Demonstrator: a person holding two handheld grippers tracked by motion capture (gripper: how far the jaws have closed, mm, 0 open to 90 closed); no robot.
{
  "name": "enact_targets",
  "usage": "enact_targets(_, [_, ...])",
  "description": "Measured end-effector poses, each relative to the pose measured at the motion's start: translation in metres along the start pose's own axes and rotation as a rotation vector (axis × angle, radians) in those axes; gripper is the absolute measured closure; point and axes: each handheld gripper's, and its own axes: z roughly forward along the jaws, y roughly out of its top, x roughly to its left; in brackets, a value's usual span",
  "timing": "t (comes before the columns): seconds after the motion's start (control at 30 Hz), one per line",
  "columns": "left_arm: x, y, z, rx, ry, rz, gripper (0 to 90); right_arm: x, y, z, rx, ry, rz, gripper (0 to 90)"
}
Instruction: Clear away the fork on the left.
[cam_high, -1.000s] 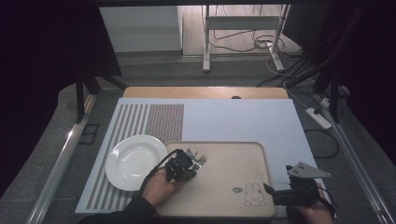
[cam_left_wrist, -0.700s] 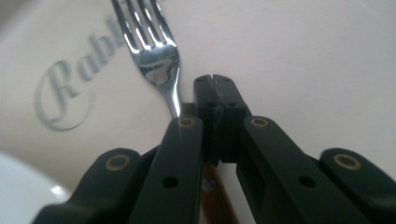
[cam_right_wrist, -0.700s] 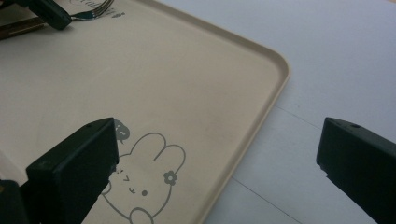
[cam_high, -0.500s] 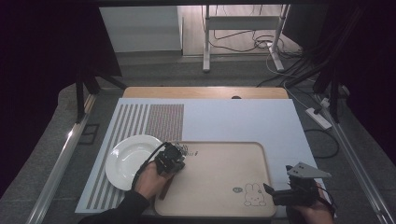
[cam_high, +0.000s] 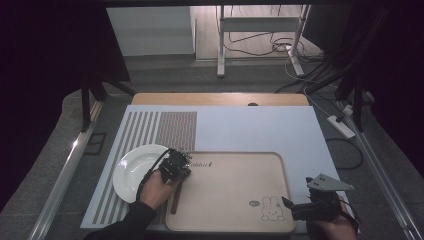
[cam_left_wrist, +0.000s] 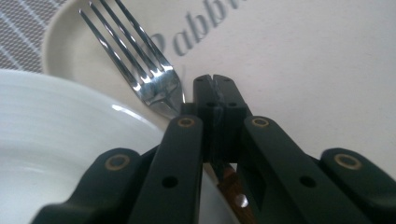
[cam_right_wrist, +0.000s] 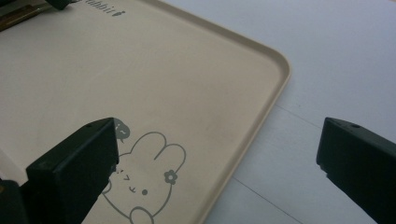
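Plate (cam_high: 134, 172) on the left, just beside the tray (cam_high: 235, 220). Your left gripper (cam_high: 175, 165) has its fingers (cam_left_wrist: 187, 154) clenched on the fork (cam_left_wrist: 140, 70) near its neck; tines point ahead over the tray's corner, handle trails toward you, plate rim underneath. Right gripper (cam_high: 305, 209), fingers released, hovers well apart at the tray's right corner.

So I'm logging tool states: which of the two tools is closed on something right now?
The left tool, by the white plate. Its jaws are shut on the fork at its neck, while the right tool stands wide open at the tray corner.
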Motion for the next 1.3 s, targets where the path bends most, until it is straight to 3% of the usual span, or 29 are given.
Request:
enact_targets(0.13, [-0.001,0.000,0.000,-0.002,0.010,0.008,88.2,0.000,0.000,0.000,0.000,0.000,0.001,0.0])
enact_targets(0.3, [0.000,0.000,-0.001,-0.028,-0.027,0.006,82.7,0.000,0.000,0.000,0.001,0.000,0.000,0.0])
enact_targets(0.73, [-0.002,-0.001,-0.017,-0.109,-0.071,0.005,57.4,0.000,0.000,-0.001,-0.001,0.002,-0.002,0.0])
enact_targets(1.3, [0.010,-0.012,-0.029,-0.152,-0.103,-0.004,23.3,0.000,0.000,-0.001,0.000,0.003,-0.004,0.0])
